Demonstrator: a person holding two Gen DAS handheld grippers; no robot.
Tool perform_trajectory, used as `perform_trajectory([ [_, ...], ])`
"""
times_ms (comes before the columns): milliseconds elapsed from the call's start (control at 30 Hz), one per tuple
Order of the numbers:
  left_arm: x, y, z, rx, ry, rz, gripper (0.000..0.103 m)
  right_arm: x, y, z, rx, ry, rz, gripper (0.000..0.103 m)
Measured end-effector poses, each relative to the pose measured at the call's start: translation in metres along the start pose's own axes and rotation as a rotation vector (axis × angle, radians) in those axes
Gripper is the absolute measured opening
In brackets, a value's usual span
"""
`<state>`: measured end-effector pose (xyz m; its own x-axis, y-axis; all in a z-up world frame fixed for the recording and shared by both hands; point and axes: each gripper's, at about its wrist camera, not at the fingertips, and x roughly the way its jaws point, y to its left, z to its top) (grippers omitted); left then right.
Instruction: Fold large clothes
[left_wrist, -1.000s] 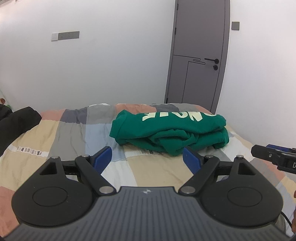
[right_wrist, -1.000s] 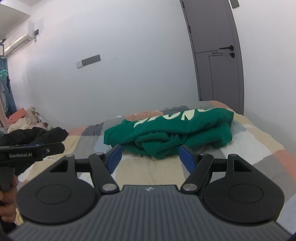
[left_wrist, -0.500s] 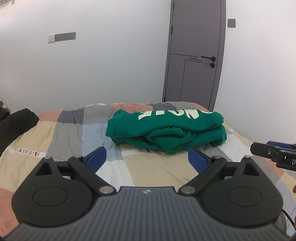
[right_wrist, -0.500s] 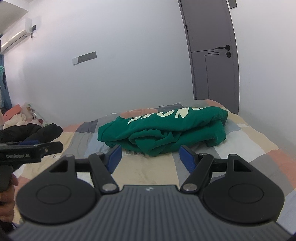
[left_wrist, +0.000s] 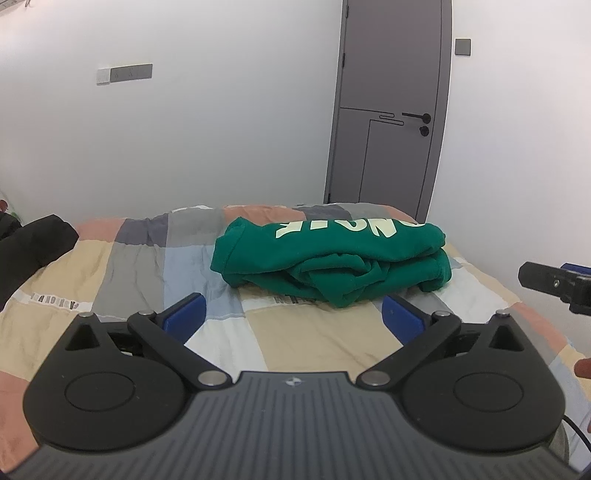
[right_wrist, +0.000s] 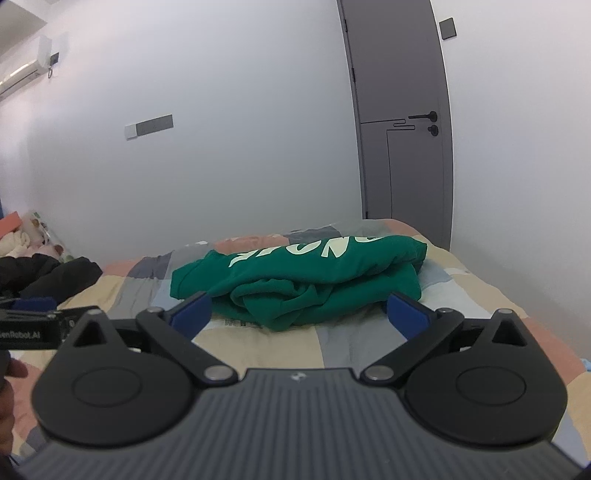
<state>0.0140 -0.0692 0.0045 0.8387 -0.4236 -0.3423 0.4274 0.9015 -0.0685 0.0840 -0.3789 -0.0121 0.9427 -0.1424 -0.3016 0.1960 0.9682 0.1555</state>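
- Two grippers hang side by side above the near part of the bed, both aimed at the green sweatshirt (left_wrist: 332, 258); we hold them back from it, which suits either a finished fold or a pause before the next one.
- Our left gripper (left_wrist: 291, 319) has its blue fingers spread wide with nothing between them but bare patchwork quilt (left_wrist: 140, 266); its jaws have just been opening.
- Our right gripper (right_wrist: 299, 314) stands equally wide and empty, its jaws having just opened further too; the sweatshirt lies beyond its fingertips, not touched.
- Folded into a thick bundle, the sweatshirt sits in the middle of the quilt towards the far end, pale lettering on top and upside down to us, loose folds bunched on the near side.
- We judge the wide fingers as readiness: nothing to carry, and room to take thick fabric.
- Black clothing (left_wrist: 33, 247) lies at the left edge, well apart.
- Compared with a second ago, both pairs of fingers stand wider; the sweatshirt lies in the same spot and shape.
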Motion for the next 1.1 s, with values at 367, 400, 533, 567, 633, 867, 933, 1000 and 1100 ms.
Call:
perform_trajectory([
  [367, -0.006, 0.0, 0.0, -0.004, -0.005, 0.001, 0.103, -0.003, 0.005, -0.002, -0.002, 0.028, 0.007, 0.103],
  [400, -0.006, -0.001, 0.001, -0.006, -0.006, 0.002, 0.103, -0.003, 0.005, -0.002, -0.002, 0.029, 0.007, 0.103],
  [533, -0.009, -0.002, 0.002, -0.017, -0.008, -0.012, 0.103, -0.005, 0.005, -0.002, 0.001, 0.031, 0.003, 0.103],
  [567, -0.01, -0.003, 0.002, -0.017, -0.01, -0.012, 0.103, -0.006, 0.005, -0.002, 0.002, 0.03, 0.003, 0.103],
  [633, -0.011, -0.005, 0.002, -0.012, -0.009, -0.005, 0.103, -0.006, 0.005, -0.001, 0.003, 0.031, 0.003, 0.103],
  [867, -0.017, -0.005, 0.003, -0.011, -0.021, -0.005, 0.103, -0.006, 0.006, -0.002, -0.006, 0.034, 0.006, 0.103],
  [933, -0.019, -0.005, 0.003, -0.015, -0.026, -0.009, 0.103, -0.006, 0.005, -0.001, -0.004, 0.035, 0.007, 0.103],
  [1000, -0.02, -0.005, 0.003, -0.016, -0.027, -0.01, 0.103, -0.006, 0.005, -0.001, -0.004, 0.033, 0.004, 0.103],
  [1100, -0.022, -0.004, 0.003, -0.019, -0.03, -0.009, 0.103, -0.009, 0.005, -0.002, -0.003, 0.029, -0.001, 0.103],
])
